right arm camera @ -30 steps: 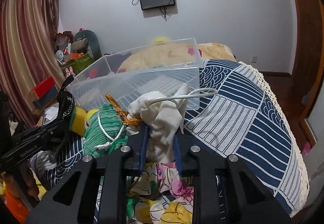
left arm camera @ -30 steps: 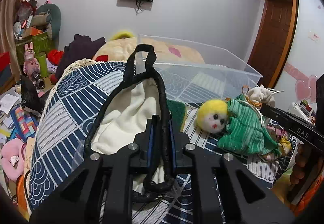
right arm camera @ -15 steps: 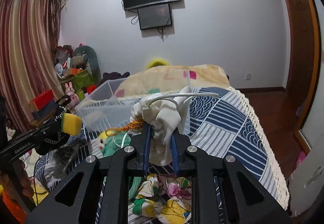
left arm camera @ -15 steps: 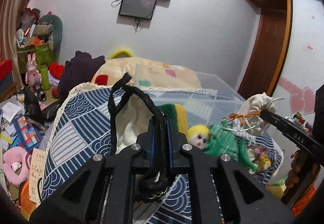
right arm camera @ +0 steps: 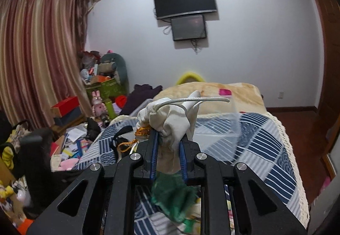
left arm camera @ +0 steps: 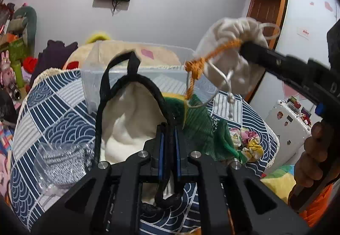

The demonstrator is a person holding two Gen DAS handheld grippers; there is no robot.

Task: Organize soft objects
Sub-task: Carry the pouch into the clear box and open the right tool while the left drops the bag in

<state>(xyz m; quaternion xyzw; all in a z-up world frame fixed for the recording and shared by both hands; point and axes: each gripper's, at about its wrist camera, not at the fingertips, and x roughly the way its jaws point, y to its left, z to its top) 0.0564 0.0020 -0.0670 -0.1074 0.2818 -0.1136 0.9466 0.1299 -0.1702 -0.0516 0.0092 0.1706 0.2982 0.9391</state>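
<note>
My left gripper [left arm camera: 169,130] is shut on the black cord rim of a cream cloth bag [left arm camera: 127,120], held above the bed. My right gripper [right arm camera: 167,139] is shut on a white drawstring pouch [right arm camera: 172,120], which also shows raised at the upper right of the left wrist view [left arm camera: 231,48]. An orange cord [left arm camera: 199,60] runs from the pouch down to a green knitted doll [left arm camera: 201,126] that hangs under it, seen blurred below the right gripper [right arm camera: 172,198]. A clear plastic bin [left arm camera: 136,77] stands on the bed behind them.
The bed has a blue and white patterned cover [left arm camera: 53,120]. A floral cloth [left arm camera: 248,143] lies at its right edge. A crumpled clear wrapper [left arm camera: 59,162] lies at the left. Cluttered toys and boxes [right arm camera: 95,90] fill the floor to the left. A beige blanket [right arm camera: 229,96] lies behind the bin.
My right gripper has lifted the white pouch higher, and the green doll has come up off the bed with it. My left gripper has tilted downward with the cream bag.
</note>
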